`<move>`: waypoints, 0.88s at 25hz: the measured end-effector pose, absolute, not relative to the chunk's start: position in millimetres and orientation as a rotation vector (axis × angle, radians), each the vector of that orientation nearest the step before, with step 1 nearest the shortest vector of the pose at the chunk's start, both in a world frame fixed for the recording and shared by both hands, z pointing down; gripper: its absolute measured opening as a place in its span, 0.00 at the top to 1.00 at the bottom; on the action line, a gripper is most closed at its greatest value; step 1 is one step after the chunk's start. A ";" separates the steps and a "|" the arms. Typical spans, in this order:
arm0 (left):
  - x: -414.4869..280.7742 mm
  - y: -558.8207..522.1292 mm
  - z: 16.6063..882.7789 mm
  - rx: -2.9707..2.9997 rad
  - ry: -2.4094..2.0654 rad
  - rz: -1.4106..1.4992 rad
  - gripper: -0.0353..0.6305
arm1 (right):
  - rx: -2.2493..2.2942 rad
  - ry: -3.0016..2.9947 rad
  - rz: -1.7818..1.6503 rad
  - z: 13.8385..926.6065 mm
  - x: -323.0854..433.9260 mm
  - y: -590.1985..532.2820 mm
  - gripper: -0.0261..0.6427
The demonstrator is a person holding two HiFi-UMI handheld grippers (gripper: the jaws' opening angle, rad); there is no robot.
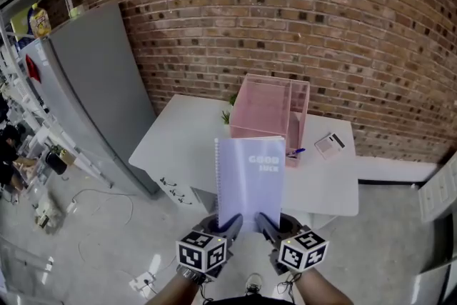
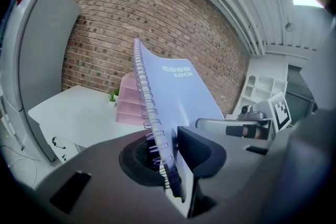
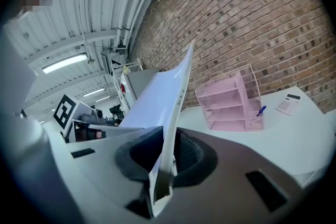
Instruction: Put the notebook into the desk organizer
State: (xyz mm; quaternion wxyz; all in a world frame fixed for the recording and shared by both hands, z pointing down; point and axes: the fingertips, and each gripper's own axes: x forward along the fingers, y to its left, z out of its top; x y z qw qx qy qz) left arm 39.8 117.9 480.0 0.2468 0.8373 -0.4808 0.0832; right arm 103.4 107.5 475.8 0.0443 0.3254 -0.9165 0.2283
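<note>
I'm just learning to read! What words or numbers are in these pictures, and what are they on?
"GOOD LUCK": on the cover of the notebook.
Calculator on the white table: keys too small to read.
Yellow packet at the upper left: print too blurred to read.
Marker cubes: black-and-white patterns, no letters.

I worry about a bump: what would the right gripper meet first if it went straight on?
Probably nothing near: the right gripper, shut on the notebook, points left of the organizer, over the table, toward the brick wall. Depth is unclear.
</note>
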 end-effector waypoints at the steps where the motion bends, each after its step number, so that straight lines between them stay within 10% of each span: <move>1: 42.3 112.3 478.8 2.284 -1.314 0.224 0.83 | 0.993 -2.803 0.701 475.1 106.0 101.8 0.88; 22: 28.5 12.4 485.8 2.383 -1.109 0.247 0.83 | 1.225 -2.708 0.768 485.5 93.9 12.7 0.88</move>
